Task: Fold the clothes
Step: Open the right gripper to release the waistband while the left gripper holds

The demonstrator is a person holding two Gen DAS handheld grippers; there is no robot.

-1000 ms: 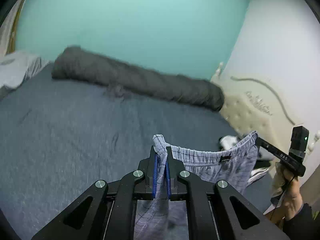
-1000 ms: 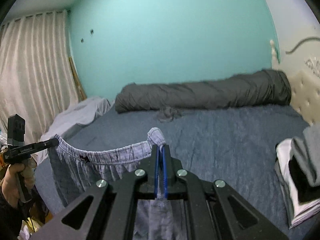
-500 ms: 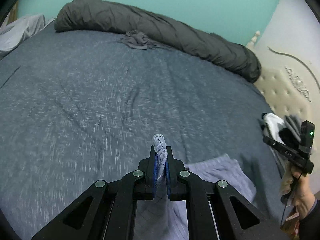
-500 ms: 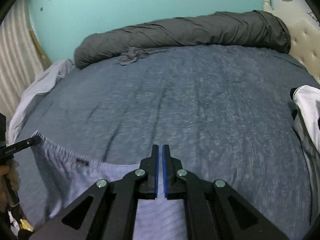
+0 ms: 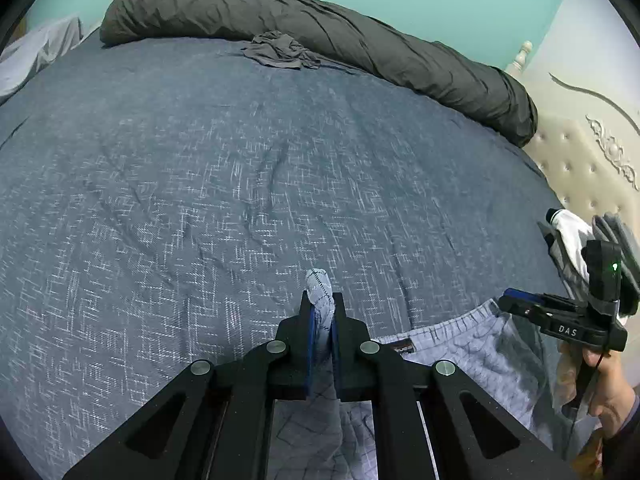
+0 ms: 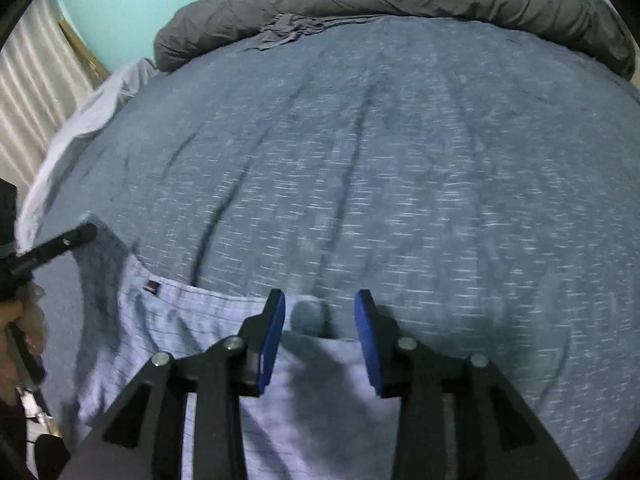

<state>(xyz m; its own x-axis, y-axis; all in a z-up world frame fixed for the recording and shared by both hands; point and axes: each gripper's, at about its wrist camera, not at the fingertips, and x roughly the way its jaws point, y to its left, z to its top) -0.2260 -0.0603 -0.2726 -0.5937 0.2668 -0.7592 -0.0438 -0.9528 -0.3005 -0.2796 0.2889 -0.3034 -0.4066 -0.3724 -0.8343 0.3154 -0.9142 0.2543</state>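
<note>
Pale blue checked shorts lie on the blue bedspread at the near edge, waistband towards the far side. My left gripper is shut on one waistband corner, which sticks up between its pads. My right gripper is open just above the other end of the waistband, with nothing between its pads. In the left wrist view the right gripper shows at the right, at the edge of the shorts. In the right wrist view the left gripper shows at the left.
A rolled dark grey duvet lies along the far side of the bed. A crumpled grey garment lies beside it. A stack of folded clothes sits at the right by the padded headboard. Curtains hang at the left.
Both grippers came down from holding the shorts stretched in the air to the bedspread. The right gripper has opened and let go of its waistband corner. The left stays shut.
</note>
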